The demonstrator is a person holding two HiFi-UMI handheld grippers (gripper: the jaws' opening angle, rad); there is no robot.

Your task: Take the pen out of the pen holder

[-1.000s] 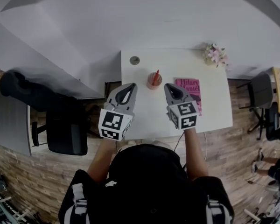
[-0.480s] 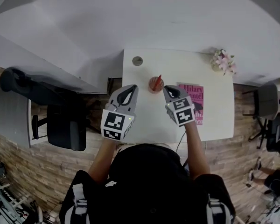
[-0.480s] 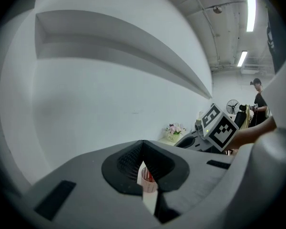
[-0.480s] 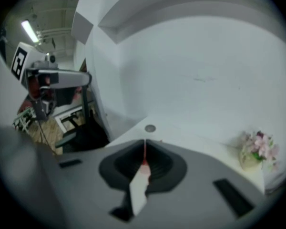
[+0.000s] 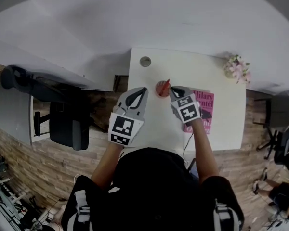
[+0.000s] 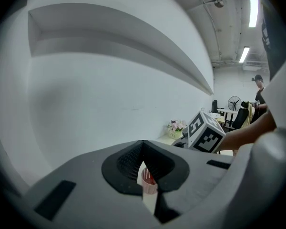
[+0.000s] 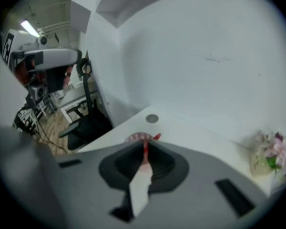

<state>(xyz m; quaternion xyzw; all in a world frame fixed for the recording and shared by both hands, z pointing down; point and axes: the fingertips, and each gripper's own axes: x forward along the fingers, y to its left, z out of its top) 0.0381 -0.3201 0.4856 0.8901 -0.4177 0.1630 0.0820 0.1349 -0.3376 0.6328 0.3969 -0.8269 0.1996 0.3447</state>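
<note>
On the white table [image 5: 216, 81] stands a pinkish-red mesh pen holder [image 5: 161, 88] with a red pen [image 5: 166, 83] leaning out of its top. My right gripper [image 5: 172, 89] points steeply down with its shut tips right beside the holder's right side. In the right gripper view the tips [image 7: 145, 144] meet just in front of the holder's rim [image 7: 136, 138], and the pen [image 7: 156, 137] shows beyond them, not gripped. My left gripper [image 5: 144, 89] is shut, a little left of the holder. Through the gap under its tips [image 6: 143, 144] the holder [image 6: 149, 181] is seen.
A pink book [image 5: 205, 110] lies right of the holder under my right hand. A pot of pink flowers [image 5: 237, 67] stands at the far right corner. A round grey disc [image 5: 145, 61] sits at the far left. A black office chair [image 5: 67, 124] stands left of the table.
Both grippers moved forward toward the pen holder. The right one dropped and tipped downward until its tips came beside the holder; the left one moved less.
</note>
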